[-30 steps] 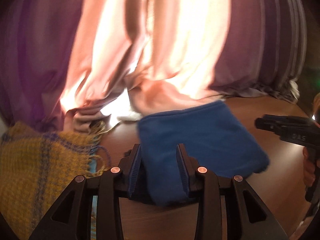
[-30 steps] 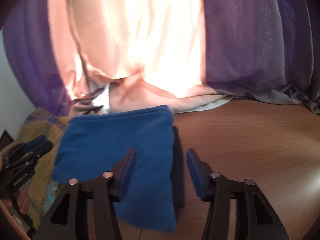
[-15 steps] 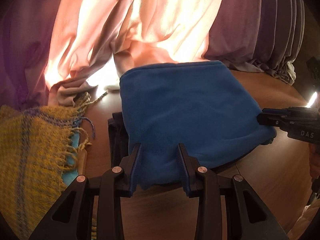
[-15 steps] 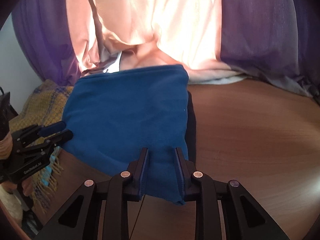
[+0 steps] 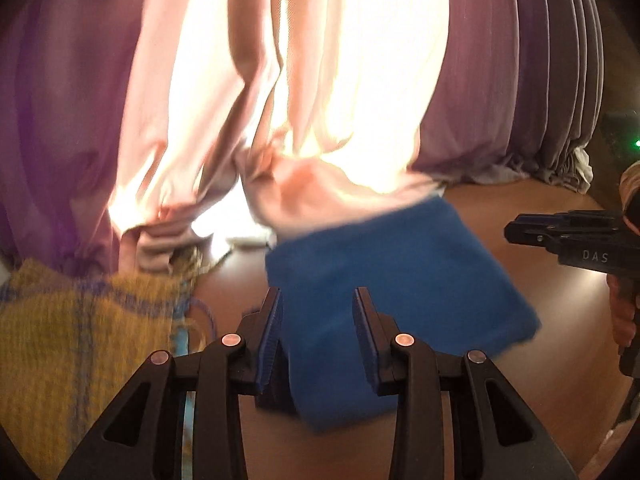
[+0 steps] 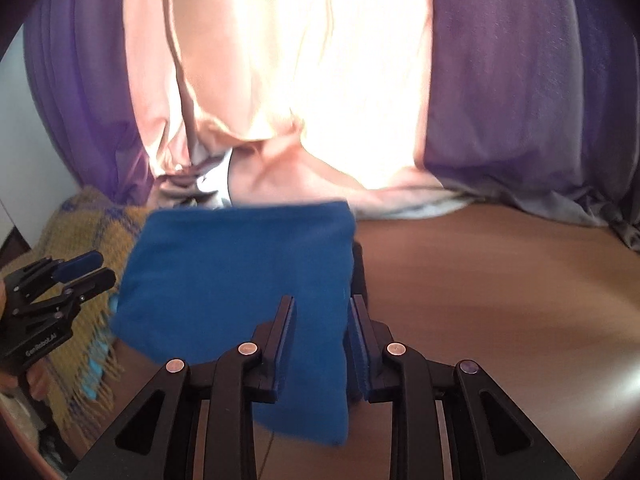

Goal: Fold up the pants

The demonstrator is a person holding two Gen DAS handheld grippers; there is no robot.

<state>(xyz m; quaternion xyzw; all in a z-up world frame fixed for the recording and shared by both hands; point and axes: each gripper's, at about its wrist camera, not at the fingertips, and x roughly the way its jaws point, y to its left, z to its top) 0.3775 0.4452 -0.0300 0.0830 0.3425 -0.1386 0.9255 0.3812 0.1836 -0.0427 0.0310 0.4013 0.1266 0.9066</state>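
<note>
Pants (image 5: 384,300), folded into a blue block, are being held at their near edge by two tongs over a wooden counter (image 6: 500,300).

Left tongs (image 5: 316,336) are sitting partly closed on the near left corner of the fabric, which fills the gap between the pads; right tongs (image 6: 320,340) are sitting narrowly closed on the near right corner, pads pressing the cloth. Far edge of the pants is lying just beside the bunched hem of a glowing pink curtain (image 6: 300,80). A yellow fringed blanket (image 5: 80,340) is lying near the left edge. Bare counter is stretching wide on the right side, toward purple drapes (image 6: 540,100). Both views are blurring slightly.
</note>
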